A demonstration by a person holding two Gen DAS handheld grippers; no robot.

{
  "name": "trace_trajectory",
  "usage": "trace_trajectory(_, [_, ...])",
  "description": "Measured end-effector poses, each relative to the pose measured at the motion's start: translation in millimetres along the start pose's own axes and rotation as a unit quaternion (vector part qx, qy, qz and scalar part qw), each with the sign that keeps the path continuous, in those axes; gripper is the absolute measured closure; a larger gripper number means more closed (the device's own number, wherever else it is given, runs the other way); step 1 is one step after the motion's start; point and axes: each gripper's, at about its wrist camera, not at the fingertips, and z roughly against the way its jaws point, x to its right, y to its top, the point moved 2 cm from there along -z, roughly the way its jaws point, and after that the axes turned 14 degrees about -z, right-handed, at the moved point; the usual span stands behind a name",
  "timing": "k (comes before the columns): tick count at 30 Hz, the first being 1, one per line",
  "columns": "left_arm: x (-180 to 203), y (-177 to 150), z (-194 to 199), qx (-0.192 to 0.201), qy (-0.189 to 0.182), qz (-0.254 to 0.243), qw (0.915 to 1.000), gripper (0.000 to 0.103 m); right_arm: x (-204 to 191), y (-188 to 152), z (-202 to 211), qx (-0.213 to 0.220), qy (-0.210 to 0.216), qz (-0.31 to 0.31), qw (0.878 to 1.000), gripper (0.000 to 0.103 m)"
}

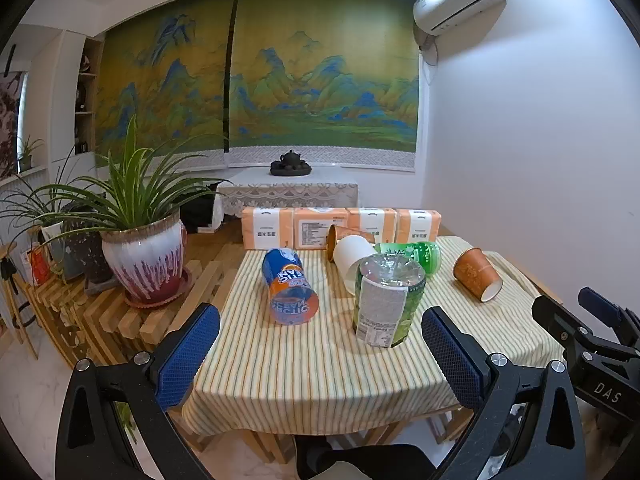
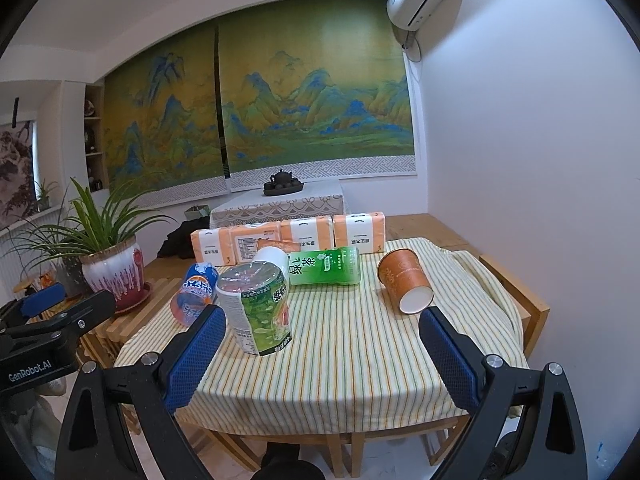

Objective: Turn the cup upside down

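An orange paper cup (image 2: 405,281) lies on its side on the striped tablecloth (image 2: 360,360), mouth toward me; it also shows in the left wrist view (image 1: 477,274). A white cup (image 1: 352,257) and another orange cup (image 1: 345,237) lie on their sides behind the bottles. My right gripper (image 2: 322,354) is open and empty, short of the table's near edge, below the orange cup. My left gripper (image 1: 320,354) is open and empty, in front of the table.
An upside-down green tea bottle (image 1: 387,304) stands mid-table. A blue-orange bottle (image 1: 289,286) and a green bottle (image 2: 325,266) lie on their sides. Tissue packs (image 1: 340,226) line the back edge. A potted plant (image 1: 142,256) stands on a slatted bench at left.
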Motion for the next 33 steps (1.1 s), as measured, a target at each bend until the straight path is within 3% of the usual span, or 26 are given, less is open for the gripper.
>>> trace_trajectory(33, [1.2,6.3,-0.8,0.003,-0.003,0.000,1.0000,0.001,2.6,1.9,-1.7,-0.002,0.004,0.002,1.000,0.007])
